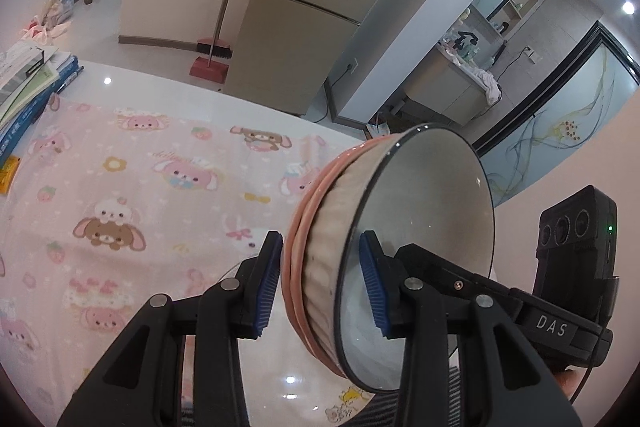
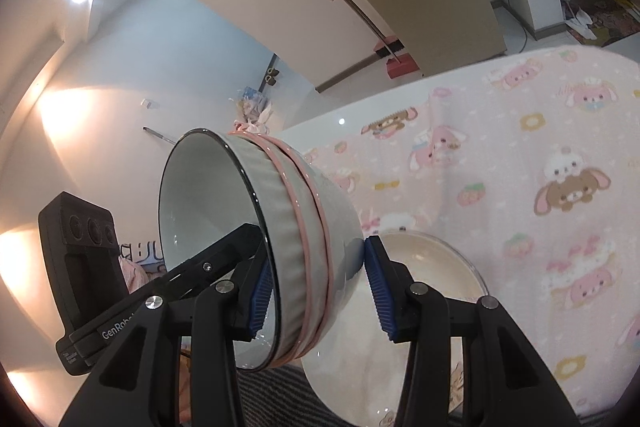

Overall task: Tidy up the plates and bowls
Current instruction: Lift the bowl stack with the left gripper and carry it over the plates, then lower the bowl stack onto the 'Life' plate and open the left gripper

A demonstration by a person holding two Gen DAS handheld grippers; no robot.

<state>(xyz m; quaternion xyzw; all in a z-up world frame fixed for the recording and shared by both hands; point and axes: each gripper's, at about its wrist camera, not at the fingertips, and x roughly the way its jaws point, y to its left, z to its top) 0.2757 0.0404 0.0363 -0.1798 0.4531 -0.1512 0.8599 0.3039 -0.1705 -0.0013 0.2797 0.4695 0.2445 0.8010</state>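
Observation:
A nested stack of bowls (image 1: 424,195) (image 2: 208,203) hangs tipped on its side above the table. The inner bowl is grey-white with a thin dark rim, and the outer ones have pink rims. My left gripper (image 1: 322,287) is shut on the stack's wall, one blue pad inside and one outside. My right gripper (image 2: 320,291) is shut on the same stack's wall from the opposite side. Each gripper's black body shows in the other's view, the right one (image 1: 560,323) and the left one (image 2: 116,331). A cream dish with a dark rim (image 2: 436,267) lies on the table under the stack.
A pink cartoon-print cloth (image 1: 132,187) (image 2: 540,167) covers most of the white table (image 1: 192,87). Books and papers (image 1: 28,83) are piled at its left end. A red broom and dustpan (image 1: 212,59) lean against the cabinets behind.

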